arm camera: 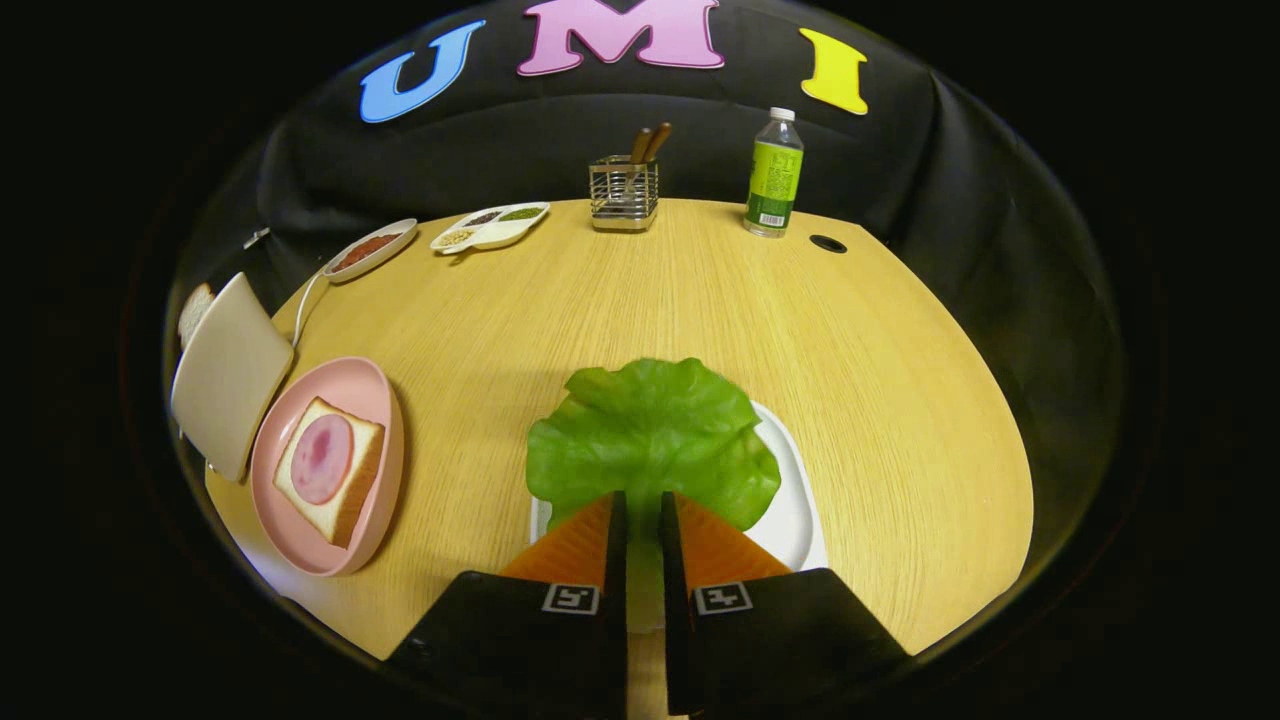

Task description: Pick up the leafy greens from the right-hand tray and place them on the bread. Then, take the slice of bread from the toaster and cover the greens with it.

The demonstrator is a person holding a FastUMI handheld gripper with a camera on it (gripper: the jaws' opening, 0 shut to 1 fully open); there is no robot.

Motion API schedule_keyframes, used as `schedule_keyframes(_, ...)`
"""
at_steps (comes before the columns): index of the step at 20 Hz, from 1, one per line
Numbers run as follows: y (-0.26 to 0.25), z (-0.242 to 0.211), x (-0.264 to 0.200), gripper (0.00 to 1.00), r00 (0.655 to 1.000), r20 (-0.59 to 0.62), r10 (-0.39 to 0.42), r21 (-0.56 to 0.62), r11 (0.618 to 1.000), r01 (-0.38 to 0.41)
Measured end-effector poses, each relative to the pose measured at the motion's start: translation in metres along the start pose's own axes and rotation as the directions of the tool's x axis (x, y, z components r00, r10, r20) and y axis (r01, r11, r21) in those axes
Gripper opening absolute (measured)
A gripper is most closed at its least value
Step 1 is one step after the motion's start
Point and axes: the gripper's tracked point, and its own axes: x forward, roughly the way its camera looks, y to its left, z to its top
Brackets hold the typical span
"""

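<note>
The tongs are nearly closed, their 2 fingers pinching the near edge of the leafy greens; the leaf fans out just ahead of them, over the white tray on the right of the desk. Whether the leaf has cleared the tray or rests on it is hard to judge from this angle.

The hold is on a thin strip of a floppy leaf, so it could slip free or tear if swung quickly towards the left. It could also drape off-centre and hang over the edge of the bread.

That bread sits on the pink plate at the near left, with 1 round slice of ham on top. Just left of the plate stands the toaster, a second slice showing behind it. At the far side are a dish of red sauce, a divided dish of seeds, a wire holder with wooden utensils and a bottle.
</note>
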Motion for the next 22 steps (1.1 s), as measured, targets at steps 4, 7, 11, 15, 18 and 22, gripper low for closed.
schedule_keyframes(4, -0.002, 0.000, 0.003, 0.09, 0.999, -0.026, 0.025, 0.039, 0.999, -0.024)
schedule_keyframes(7, -0.003, 0.002, 0.000, 0.06, 0.996, -0.062, 0.059, 0.098, 0.994, -0.053)
schedule_keyframes(11, -0.002, 0.015, -0.011, 0.06, 0.997, -0.054, 0.060, 0.101, 0.993, -0.054)
schedule_keyframes(15, -0.003, 0.037, -0.030, 0.06, 0.998, -0.020, 0.052, 0.101, 0.994, -0.050)
schedule_keyframes(18, -0.002, 0.059, -0.044, 0.06, 0.999, 0.015, 0.047, 0.107, 0.993, -0.048)
schedule_keyframes(22, 0.011, 0.090, -0.067, 0.06, 0.996, 0.068, 0.061, 0.057, 0.996, -0.065)
